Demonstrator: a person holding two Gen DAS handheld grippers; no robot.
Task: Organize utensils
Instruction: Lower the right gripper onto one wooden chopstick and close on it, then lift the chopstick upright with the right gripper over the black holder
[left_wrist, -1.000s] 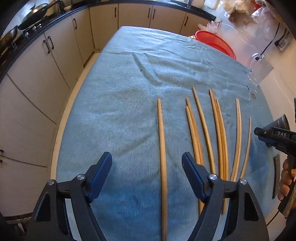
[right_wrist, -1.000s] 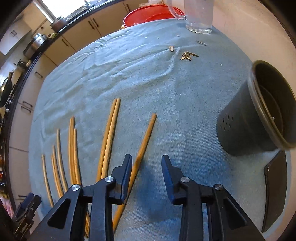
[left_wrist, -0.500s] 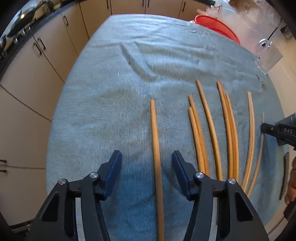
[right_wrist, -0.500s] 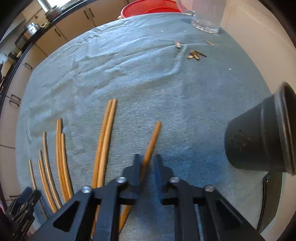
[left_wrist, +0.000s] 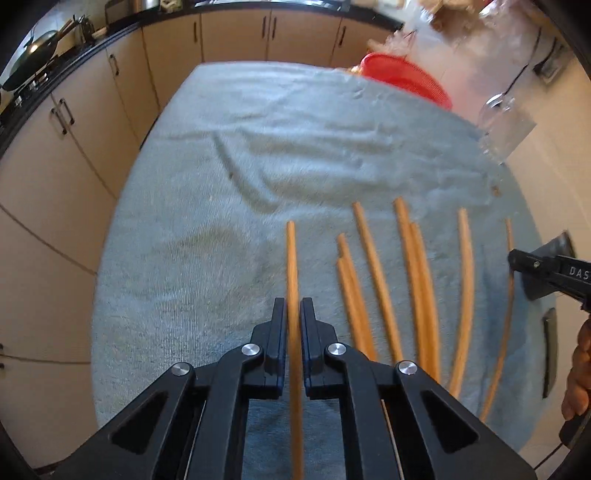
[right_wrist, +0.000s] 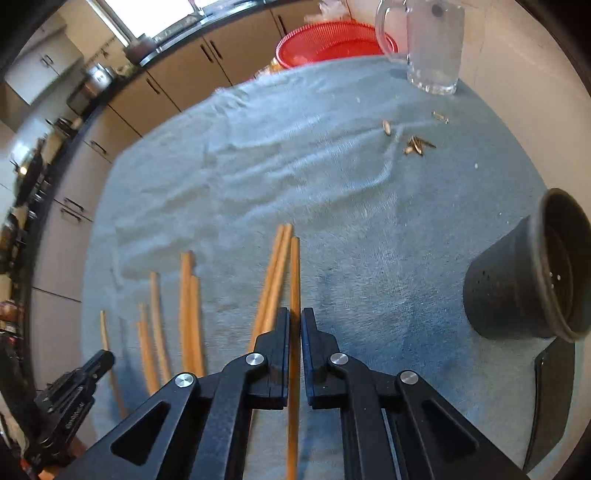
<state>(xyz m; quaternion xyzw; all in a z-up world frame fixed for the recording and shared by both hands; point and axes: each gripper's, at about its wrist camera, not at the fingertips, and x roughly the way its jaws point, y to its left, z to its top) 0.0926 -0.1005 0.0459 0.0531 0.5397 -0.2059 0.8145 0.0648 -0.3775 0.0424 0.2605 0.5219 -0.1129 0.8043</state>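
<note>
1. Step in hand looks like the pick-up: both tongs clamped down, one chopstick apiece, at opposite ends of the row.
2. Left tongs (left_wrist: 293, 314) pinched nearly all the way closed on the leftmost chopstick (left_wrist: 291, 266), gripped partway along its length, thin tip pointing away across the blue towel (left_wrist: 221, 184) covering the bench.
3. Right tongs (right_wrist: 294, 325) same deal, squeezed tight around the rightmost chopstick (right_wrist: 294, 273), which sits just beside a touching pair (right_wrist: 275, 266) on its left.
4. Rest of the chopsticks (left_wrist: 380, 280) lying loose on the towel between the two held ones, roughly parallel, some touching in twos.
5. Black perforated holder (right_wrist: 524, 280) well off to the right of the row, mouth showing toward the right-hand camera; hard to say whether tipped or just bent by the lens. Probably the destination.
6. Not part of the job as far as can be judged: red basket (right_wrist: 332, 44) past the far edge of the bench, glass mug (right_wrist: 432, 48) on the far right corner, a few small scraps (right_wrist: 417, 144) near it.
7. Next move probably calls for lifting clear without dragging the neighbours, swinging over to the holder and lining a tip up with the opening before letting go. Long thin sticks held near one end could pivot in the grip, so worth keeping things slow.
</note>
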